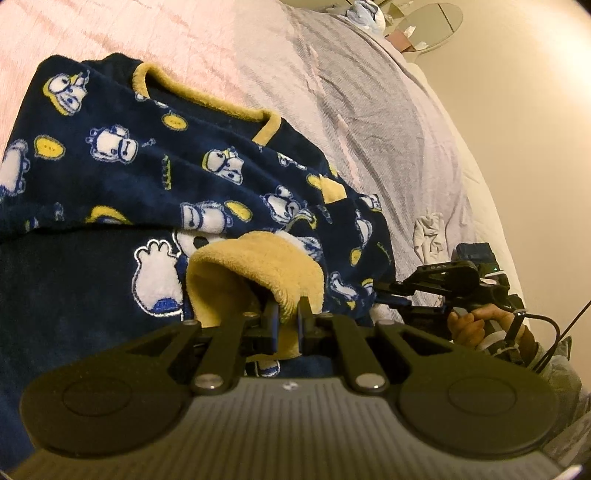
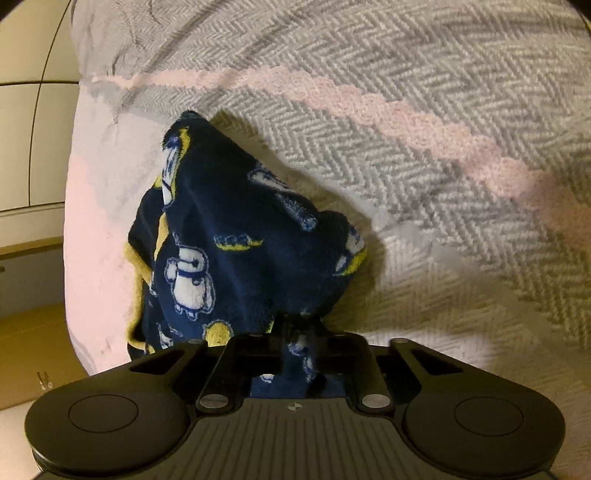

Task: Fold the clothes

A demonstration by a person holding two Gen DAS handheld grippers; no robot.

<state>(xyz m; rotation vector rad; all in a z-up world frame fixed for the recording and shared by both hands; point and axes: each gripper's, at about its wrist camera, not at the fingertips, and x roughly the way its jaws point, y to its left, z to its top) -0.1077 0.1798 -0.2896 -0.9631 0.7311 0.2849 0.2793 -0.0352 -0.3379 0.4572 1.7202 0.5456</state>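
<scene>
A navy fleece pajama top [image 1: 155, 166], printed with white cartoon figures and yellow speech bubbles, lies spread on a bed covered by a grey-and-white herringbone blanket [image 1: 369, 110] with a pink blanket [image 1: 110, 33] toward 11 o'clock in the left wrist view. Its yellow-trimmed neckline [image 1: 207, 99] sits toward 12 o'clock of the garment.

The left tool [image 1: 287, 325] is closed tight on the yellow cuff [image 1: 258, 269] of a sleeve, the cuff's edge pinched between its two fingers while the open mouth of the cuff bulges out just above them.

At 3 o'clock in the same view the right tool [image 1: 384, 291] shows from the side, gripped by a person's hand [image 1: 476, 325], its tips at the top's right edge. A small crumpled white cloth [image 1: 430, 236] lies on the blanket just above it.

In the right wrist view the right tool [image 2: 299, 325] is clamped on a fold of the navy fabric, which bunches up into a peak [image 2: 229, 229] rising toward 11 o'clock over the blanket, a pink scalloped stripe [image 2: 369, 103] running across behind it.
</scene>
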